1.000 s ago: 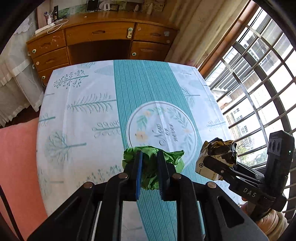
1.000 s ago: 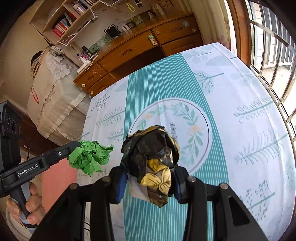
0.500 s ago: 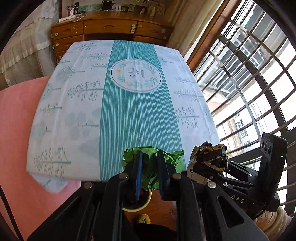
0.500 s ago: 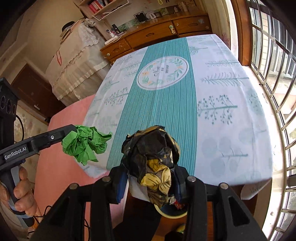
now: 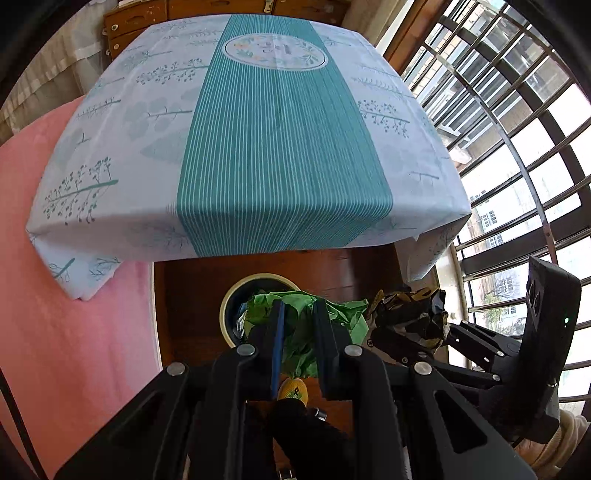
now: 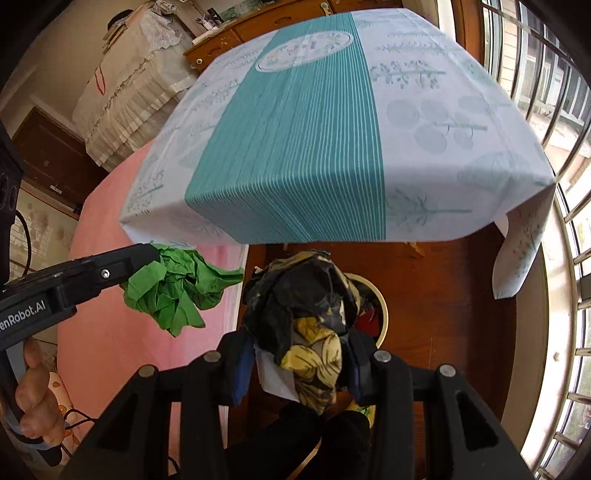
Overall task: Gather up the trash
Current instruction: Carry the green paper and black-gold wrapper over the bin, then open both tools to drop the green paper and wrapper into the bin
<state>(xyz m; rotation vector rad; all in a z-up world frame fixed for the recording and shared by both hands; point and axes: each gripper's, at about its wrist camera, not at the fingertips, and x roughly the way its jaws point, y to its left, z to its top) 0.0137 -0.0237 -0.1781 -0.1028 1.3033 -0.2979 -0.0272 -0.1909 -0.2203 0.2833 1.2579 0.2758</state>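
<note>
My left gripper (image 5: 298,314) is shut on a crumpled green paper wad (image 5: 343,317), which hangs over a round cream-rimmed bin (image 5: 226,306) on the wooden floor. My right gripper (image 6: 297,354) is shut on a crumpled black and gold wrapper (image 6: 303,295), held above the same bin (image 6: 382,314). In the right wrist view the left gripper (image 6: 147,258) holds the green wad (image 6: 177,288) to the left of the wrapper. In the left wrist view the right gripper (image 5: 391,332) holds the wrapper (image 5: 410,314) to the right of the green wad.
A table under a teal and white tablecloth (image 5: 258,129) stands just beyond the bin. A pink cover (image 5: 74,332) lies to the left. A barred window (image 5: 517,147) runs along the right. A wooden dresser (image 5: 147,18) stands at the far end.
Both grippers have drawn back from over the table past its near edge and sunk toward the floor. The bin has come into view beneath them. Both wads stay gripped.
</note>
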